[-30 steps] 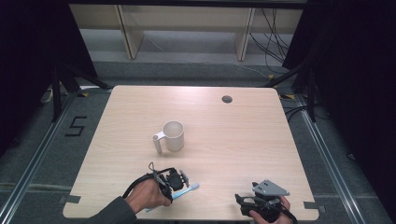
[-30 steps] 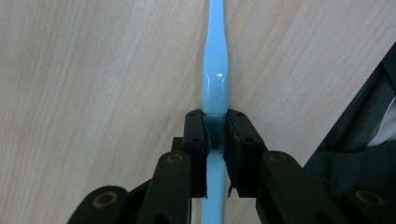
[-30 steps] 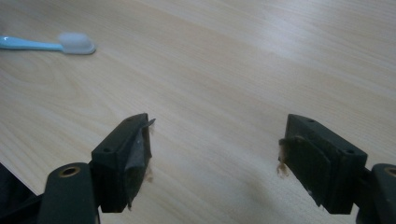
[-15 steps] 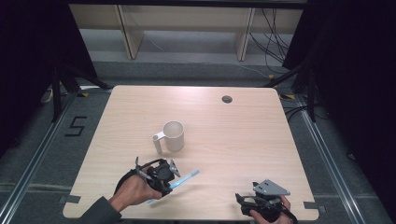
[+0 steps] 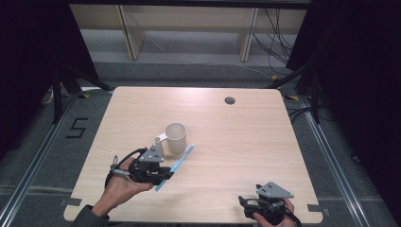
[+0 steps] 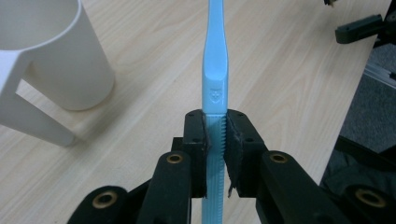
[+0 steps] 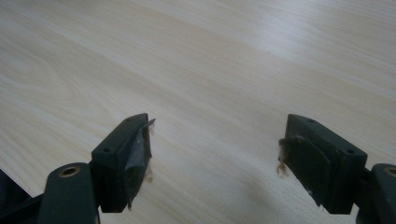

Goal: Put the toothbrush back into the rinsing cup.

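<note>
Jaws of the left gripper (image 6: 215, 135) pinch a blue toothbrush (image 6: 214, 70) by its ribbed handle, so the brush juts forward, off the bench (image 5: 246, 142). In the high view this gripper (image 5: 163, 174) sits just below the cup (image 5: 175, 137), and the toothbrush (image 5: 177, 165) slants up toward the cup's right side, its far end close beside the cup wall. The cup stands upright on the bench. The right gripper (image 7: 215, 154), well to the right of the cup at the near edge, holds its jaws wide apart over bare wood.
</note>
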`<state>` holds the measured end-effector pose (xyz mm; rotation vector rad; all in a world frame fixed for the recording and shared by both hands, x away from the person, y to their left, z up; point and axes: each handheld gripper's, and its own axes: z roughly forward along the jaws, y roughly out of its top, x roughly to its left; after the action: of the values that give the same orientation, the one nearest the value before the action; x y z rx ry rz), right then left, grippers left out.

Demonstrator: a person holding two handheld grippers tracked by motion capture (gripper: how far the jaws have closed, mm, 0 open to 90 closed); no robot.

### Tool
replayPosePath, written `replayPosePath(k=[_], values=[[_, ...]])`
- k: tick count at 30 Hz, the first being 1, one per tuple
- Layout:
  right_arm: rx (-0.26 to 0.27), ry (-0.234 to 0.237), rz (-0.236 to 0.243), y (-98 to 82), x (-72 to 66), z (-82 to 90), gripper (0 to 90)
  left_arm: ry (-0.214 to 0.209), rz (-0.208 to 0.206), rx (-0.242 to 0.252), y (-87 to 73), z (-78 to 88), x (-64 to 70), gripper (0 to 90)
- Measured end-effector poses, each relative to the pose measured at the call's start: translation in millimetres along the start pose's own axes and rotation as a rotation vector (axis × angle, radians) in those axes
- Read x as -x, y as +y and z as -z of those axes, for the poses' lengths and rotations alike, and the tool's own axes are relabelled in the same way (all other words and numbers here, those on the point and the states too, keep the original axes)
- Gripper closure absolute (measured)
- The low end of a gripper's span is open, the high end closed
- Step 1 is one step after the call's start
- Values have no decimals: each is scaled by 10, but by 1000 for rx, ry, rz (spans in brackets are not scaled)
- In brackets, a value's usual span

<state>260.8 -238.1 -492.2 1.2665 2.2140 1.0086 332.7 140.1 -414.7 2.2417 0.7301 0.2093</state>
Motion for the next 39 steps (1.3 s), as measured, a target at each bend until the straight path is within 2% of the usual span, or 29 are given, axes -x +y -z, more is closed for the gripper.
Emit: replayPosePath(k=[1, 3, 4, 5, 7, 8, 9, 12, 13, 15, 16, 17, 18, 19, 20, 21, 22, 25, 26, 27, 28, 30, 31, 33, 35, 36, 37, 38, 39], values=[[-1, -1, 1, 0, 1, -1, 244, -18, 1, 8, -4, 4, -12, 786], [-5, 1, -1, -3, -4, -1, 244, -15, 22, 59, -10, 5, -13, 786], [-2, -8, 13, -1, 0, 7, 244, -16, 10, 60, -11, 17, -31, 786], [-3, -3, -4, 0, -10, 4, 244, -8, 33, 92, -14, 11, -25, 786], [-6, -2, -8, -2, -13, 1, 244, -2, 30, 118, -21, 24, -47, 786], [4, -8, 21, -4, 6, -1, 244, 3, 42, 150, -26, 29, -50, 786], [1, 3, -17, -4, -18, -2, 244, -1, 44, 168, -29, 31, -58, 786], [-2, 9, 0, -4, 3, -9, 244, 13, 56, 220, -47, 57, -77, 786], [-17, 6, -19, -6, -16, 2, 244, 7, 58, 232, -52, 59, -85, 786], [-6, -4, -6, -2, -12, 5, 244, 6, 59, 250, -58, 76, -102, 786], [-13, 3, -16, -1, -20, 4, 244, 12, 63, 251, -60, 92, -106, 786], [-15, 15, -20, -3, -22, -6, 244, 16, 69, 277, -68, 104, -117, 785], [-8, 5, 21, -1, 4, -5, 244, 12, 73, 304, -72, 100, -124, 786], [-9, 1, 14, 1, 0, 2, 244, 19, 71, 304, -74, 118, -132, 786], [-12, 3, -17, -2, -19, 4, 244, 14, 78, 327, -81, 115, -145, 786], [-11, 12, -17, -3, -19, -7, 244, 25, 82, 329, -86, 125, -152, 786], [-7, -4, 22, -6, 6, -5, 244, 28, 89, 336, -93, 124, -157, 786], [-5, -6, 5, 0, -4, 4, 244, 39, 87, 355, -112, 125, -175, 786], [-12, 6, 2, 0, -5, -2, 244, 37, 93, 378, -119, 123, -182, 786], [-5, -10, 29, -7, 8, -5, 244, 47, 99, 385, -124, 133, -185, 786], [-7, -6, 27, -7, 7, -3, 244, 50, 102, 393, -128, 139, -193, 786], [-12, 15, -21, -4, -23, -6, 244, 62, 98, 404, -134, 148, -202, 785], [-10, 11, -14, -3, -18, -7, 244, 57, 100, 404, -135, 150, -212, 785], [-2, -6, 32, -7, 9, -6, 244, 62, 98, 421, -137, 162, -230, 786], [-13, 4, -19, -2, -21, 4, 244, 68, 97, 435, -139, 171, -248, 786], [-8, 11, -12, -2, -14, -8, 244, 67, 97, 446, -143, 171, -260, 786], [-9, -6, 11, -2, -1, 0, 244, 64, 98, 457, -146, 169, -271, 786], [-7, -4, 27, -6, 8, -4, 244, 79, 98, 453, -151, 180, -274, 785], [-18, 11, -15, -3, -18, 2, 244, 81, 96, 462, -156, 179, -284, 785]])
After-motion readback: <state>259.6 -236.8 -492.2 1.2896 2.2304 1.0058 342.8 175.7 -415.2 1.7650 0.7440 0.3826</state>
